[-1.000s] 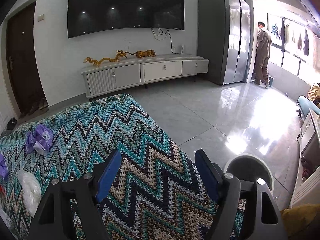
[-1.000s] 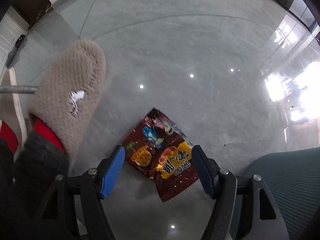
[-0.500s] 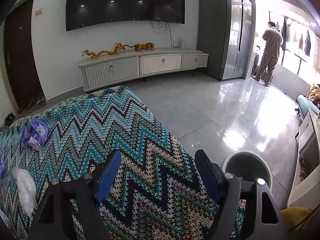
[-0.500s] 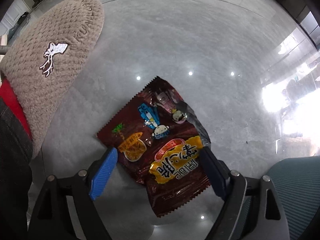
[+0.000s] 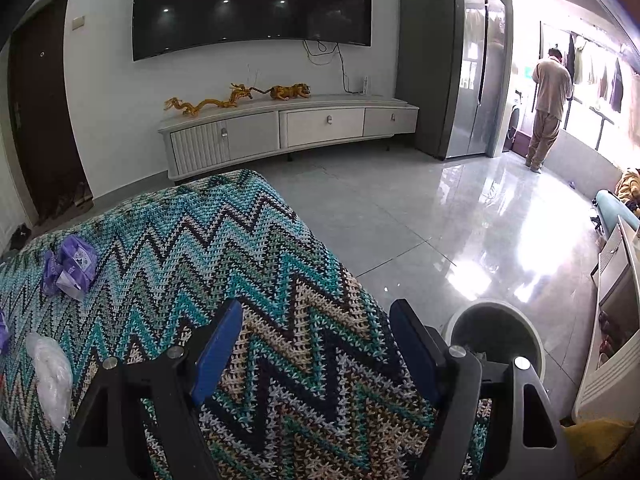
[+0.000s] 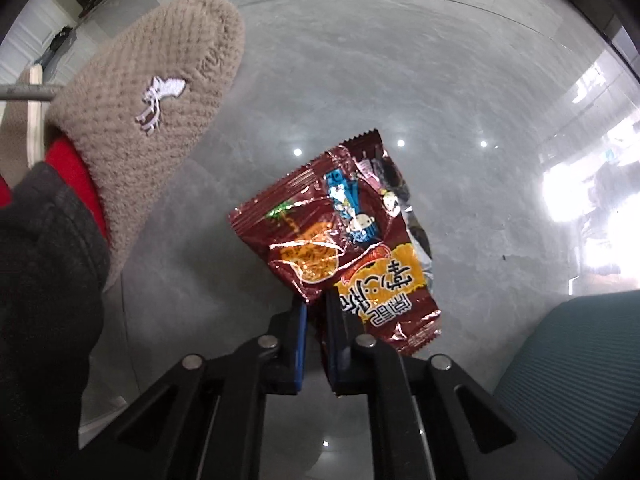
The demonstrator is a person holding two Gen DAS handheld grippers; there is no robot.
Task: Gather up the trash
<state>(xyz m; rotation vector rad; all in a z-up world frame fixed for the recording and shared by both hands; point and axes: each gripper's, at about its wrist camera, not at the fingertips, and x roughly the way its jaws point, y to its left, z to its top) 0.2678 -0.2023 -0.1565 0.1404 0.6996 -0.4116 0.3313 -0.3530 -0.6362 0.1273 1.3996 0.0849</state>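
Out beyond the left claw (image 5: 316, 354) and well off to its left, a crumpled purple wrapper (image 5: 72, 266) lies on the zigzag knit blanket (image 5: 240, 248); nearer, off that side, sits a clear plastic scrap (image 5: 50, 372). The left claw itself hangs over the blanket with its blue pads spread wide and nothing between them. Just past its right finger, down on the floor, stands a round grey bin (image 5: 496, 332) — its mouth is dark and I cannot tell what, if anything, is inside.

The right claw (image 6: 316, 312) points down at the grey tile floor (image 6: 400, 80). To its left a fuzzy beige slipper (image 6: 152, 120) is planted. The pads are pinched nearly together on the lower edge of a maroon snack wrapper (image 6: 344, 240), which stands forward from the tips, crinkled and bent. Whether its far end touches the tile I cannot tell.

That wrapper looks feather-light, thin and glossy — limp foil that folds rather than resists, and slick enough to slide out of a shallow bite. The crimped seam or a doubled fold seems the safest place to grip; the present hold near a corner edge looks narrow, so a quick swing could shake it loose.
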